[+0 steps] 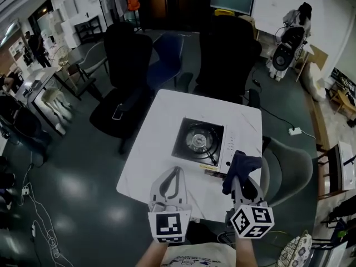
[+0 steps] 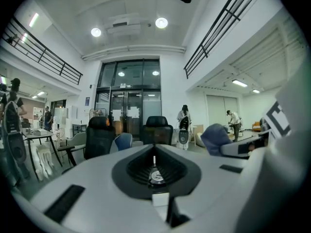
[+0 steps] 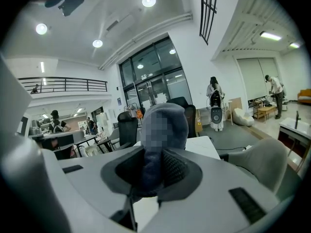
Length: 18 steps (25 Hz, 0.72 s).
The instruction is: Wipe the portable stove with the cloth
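There's one white desk (image 1: 161,149) mid-frame, and on it one stove (image 1: 199,141). One cloth (image 1: 240,168) shows lower right of the stove. Two grippers sit at the bottom: the left gripper (image 1: 173,172) and the right gripper (image 1: 239,178). Above the desk are two black chairs (image 1: 128,54) (image 1: 225,49) with one blue chair (image 1: 169,52) between. One grey chair (image 1: 292,166) stands at the desk's right.

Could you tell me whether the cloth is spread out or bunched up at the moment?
Bunched up: the cloth is a dark lump clamped between the jaws of the right gripper, not laid flat.
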Each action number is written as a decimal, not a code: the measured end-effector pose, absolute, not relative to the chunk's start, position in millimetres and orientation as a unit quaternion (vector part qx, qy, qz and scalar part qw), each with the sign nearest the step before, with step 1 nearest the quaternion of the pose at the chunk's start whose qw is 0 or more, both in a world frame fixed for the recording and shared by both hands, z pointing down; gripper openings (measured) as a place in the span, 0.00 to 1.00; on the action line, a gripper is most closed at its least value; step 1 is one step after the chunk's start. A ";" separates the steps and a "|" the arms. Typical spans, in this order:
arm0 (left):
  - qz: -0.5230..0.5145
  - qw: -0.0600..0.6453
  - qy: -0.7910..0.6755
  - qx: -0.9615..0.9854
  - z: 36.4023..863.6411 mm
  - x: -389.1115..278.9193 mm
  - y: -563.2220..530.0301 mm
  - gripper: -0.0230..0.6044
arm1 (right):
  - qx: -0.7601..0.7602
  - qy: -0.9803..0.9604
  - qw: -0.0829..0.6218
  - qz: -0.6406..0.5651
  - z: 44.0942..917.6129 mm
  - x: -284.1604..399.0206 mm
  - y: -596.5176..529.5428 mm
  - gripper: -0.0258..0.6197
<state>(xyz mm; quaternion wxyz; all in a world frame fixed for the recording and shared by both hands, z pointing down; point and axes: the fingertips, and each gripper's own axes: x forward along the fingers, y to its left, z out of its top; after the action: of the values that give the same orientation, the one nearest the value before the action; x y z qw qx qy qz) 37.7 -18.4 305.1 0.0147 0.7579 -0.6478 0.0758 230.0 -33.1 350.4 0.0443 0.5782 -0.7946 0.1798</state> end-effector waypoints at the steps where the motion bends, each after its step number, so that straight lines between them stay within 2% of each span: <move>1: 0.077 0.016 -0.649 0.757 306.7 39.0 -26.6 0.07 | 0.577 -0.795 0.045 0.181 352.0 232.0 -42.9 0.18; 18: 0.115 0.053 -0.649 0.750 348.0 47.8 -122.4 0.07 | 0.566 -0.796 0.106 0.186 395.4 255.7 -174.7 0.18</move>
<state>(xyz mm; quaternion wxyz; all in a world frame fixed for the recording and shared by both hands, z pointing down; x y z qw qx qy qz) 47.8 -122.4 348.0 0.0526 0.7500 -0.6492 0.1152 255.7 -174.7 395.4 0.1055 0.5663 -0.7960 0.1855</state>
